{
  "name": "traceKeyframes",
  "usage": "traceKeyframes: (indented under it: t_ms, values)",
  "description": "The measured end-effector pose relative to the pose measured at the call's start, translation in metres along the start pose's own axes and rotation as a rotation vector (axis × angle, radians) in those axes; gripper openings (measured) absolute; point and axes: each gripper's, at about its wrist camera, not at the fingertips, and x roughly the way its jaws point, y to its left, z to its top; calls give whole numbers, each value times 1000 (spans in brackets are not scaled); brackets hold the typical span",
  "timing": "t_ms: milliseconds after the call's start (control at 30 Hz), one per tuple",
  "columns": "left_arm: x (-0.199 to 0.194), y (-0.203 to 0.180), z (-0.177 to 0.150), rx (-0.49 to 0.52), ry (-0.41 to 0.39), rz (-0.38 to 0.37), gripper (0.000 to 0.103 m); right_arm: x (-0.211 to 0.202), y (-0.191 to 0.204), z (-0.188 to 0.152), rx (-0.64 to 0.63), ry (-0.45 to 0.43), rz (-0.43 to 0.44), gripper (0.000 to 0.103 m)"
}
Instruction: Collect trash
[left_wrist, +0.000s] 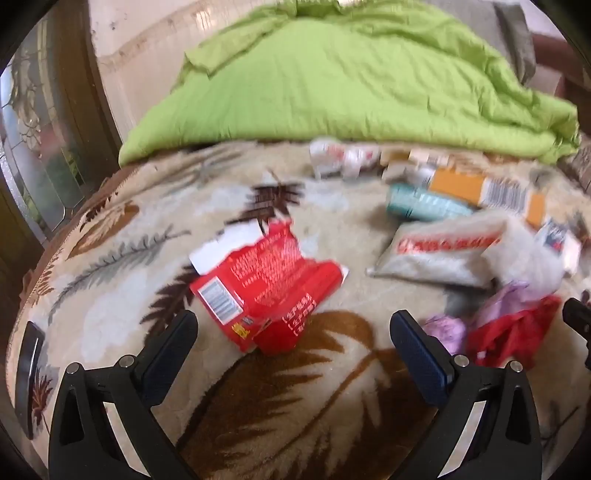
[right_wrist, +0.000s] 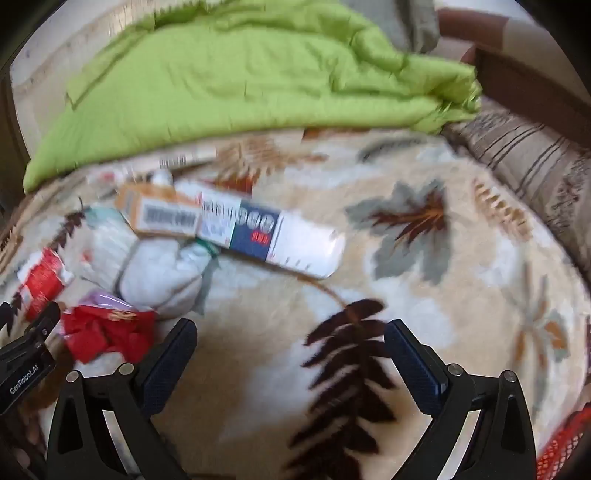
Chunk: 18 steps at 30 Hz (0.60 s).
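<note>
Trash lies scattered on a leaf-patterned blanket (left_wrist: 258, 406). A torn red carton (left_wrist: 266, 284) lies just ahead of my left gripper (left_wrist: 293, 325), which is open and empty. To its right lie a white bag with red lettering (left_wrist: 439, 254), a teal tube (left_wrist: 421, 205), an orange box with a barcode (left_wrist: 480, 188) and crumpled red and purple wrappers (left_wrist: 506, 332). My right gripper (right_wrist: 290, 332) is open over bare blanket (right_wrist: 461, 295). Ahead and left of it lie a long white and blue box (right_wrist: 273, 236), the orange box (right_wrist: 159, 214), a white bag (right_wrist: 155, 273) and the red wrapper (right_wrist: 103, 332).
A green quilt (left_wrist: 332, 85) is bunched along the far side of the bed. A dark phone-like object (left_wrist: 29, 365) lies at the blanket's left edge. A striped cushion (right_wrist: 528, 166) sits at the right. Orange-red mesh (right_wrist: 565, 439) shows at the lower right corner.
</note>
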Motion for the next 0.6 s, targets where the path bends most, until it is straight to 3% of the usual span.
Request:
traceKeyframes:
  t_ms: [233,400,600]
  values:
    - [-51,17,1,-57,-87,-12,103,-98,-2,-9,48,-387,38,102]
    - [-101,16,-12,-14,-154,-27,103,-139,-4,-33,58,-436,164,102]
    - [-155,17,-47,54,-184,-84,103,-182,1,-77,-44,-434,216,102]
